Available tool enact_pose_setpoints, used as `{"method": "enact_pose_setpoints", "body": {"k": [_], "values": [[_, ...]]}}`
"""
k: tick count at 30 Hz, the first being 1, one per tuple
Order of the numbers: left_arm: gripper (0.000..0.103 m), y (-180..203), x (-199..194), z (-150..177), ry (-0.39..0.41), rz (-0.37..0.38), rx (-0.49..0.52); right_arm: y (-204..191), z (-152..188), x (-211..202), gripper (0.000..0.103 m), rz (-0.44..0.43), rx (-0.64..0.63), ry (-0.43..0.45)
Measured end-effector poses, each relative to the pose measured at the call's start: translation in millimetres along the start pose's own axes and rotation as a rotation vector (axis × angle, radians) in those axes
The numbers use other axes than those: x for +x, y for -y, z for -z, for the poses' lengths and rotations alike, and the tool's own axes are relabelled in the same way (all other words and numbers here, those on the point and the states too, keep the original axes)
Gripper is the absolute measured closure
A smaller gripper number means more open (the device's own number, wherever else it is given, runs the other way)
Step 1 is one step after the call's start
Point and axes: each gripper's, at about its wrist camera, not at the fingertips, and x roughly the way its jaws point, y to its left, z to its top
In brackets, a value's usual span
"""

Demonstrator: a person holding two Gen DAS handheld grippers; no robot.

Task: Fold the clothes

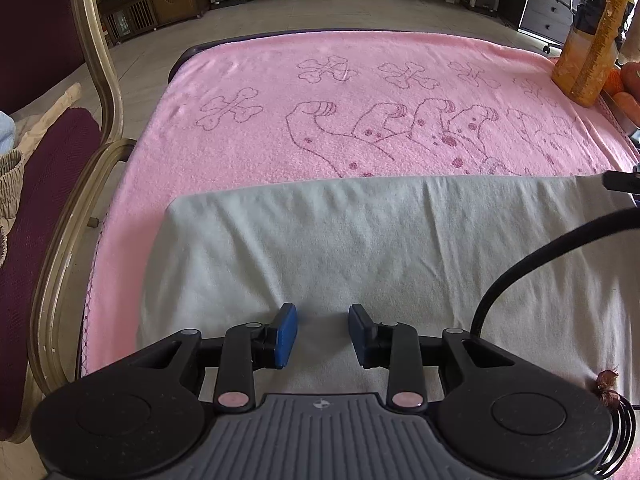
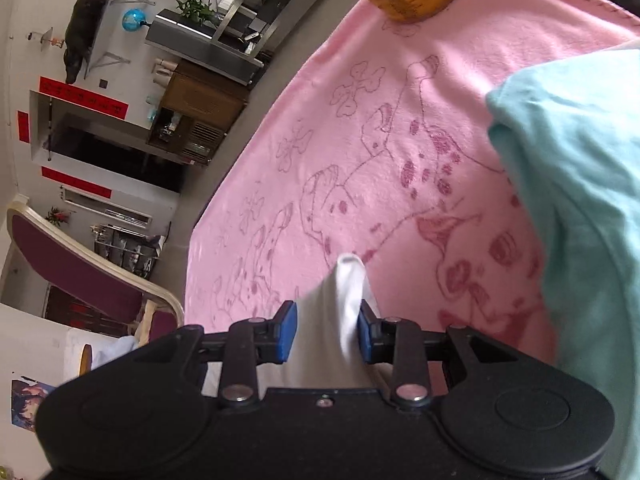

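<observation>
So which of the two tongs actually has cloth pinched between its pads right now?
The right tongs: white cloth is bunched up between their blue pads. The left tongs sit apart over the flat grey garment, gripping nothing.

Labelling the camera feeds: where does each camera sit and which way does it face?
Left wrist: on the left claw, angled down at the pale grey cloth; own blue pads visible.
Right wrist: on the right claw, rolled sideways, a white cloth corner between its pads.
Shared: pink printed towel, orange bottle.

Fuzzy pink terry towel, soft matt grey cloth garment, matt black plastic claw
</observation>
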Motion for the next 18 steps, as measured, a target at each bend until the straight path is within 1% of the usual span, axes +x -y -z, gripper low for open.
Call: {"method": "enact_pose_setpoints", "body": {"k": [4, 7, 11, 13, 15, 17, 18], "values": [[0.07, 1.0, 0.6, -0.2, 0.002, -0.004, 0.002, 1.3, -4.6, 12.7, 0.072, -0.021, -0.009, 0.01], [0.069, 0.8, 0.9, -0.7, 0.003, -0.005, -0.004, 4.0, -5.5, 11.5, 0.072, -0.026, 0.003, 0.045], [0.068, -0.3, 1.0, -0.5, 0.004, -0.006, -0.004, 3.4, -5.6, 0.0, 0.072, 0.014, 0.002, 0.142], [0.067, -0.3, 1.0, -0.2, 0.005, -0.009, -0.002, 10.1, -9.4, -11.1, 0.072, 0.02, 0.05, 0.213], [0.067, -0.5, 0.9, -0.1, 0.005, -0.01, -0.001, 19.3, -14.1, -19.6, 0.072, 0.018, 0.111, 0.256], [0.067, -0.3, 0.8, 0.1, 0.005, -0.01, -0.002, 25.7, -18.1, -22.4, 0.072, 0.049, 0.15, 0.247], [0.067, -0.4, 0.7, 0.0, 0.005, -0.011, -0.003, 25.9, -18.1, -22.4, 0.076, 0.067, 0.149, 0.233]]}}
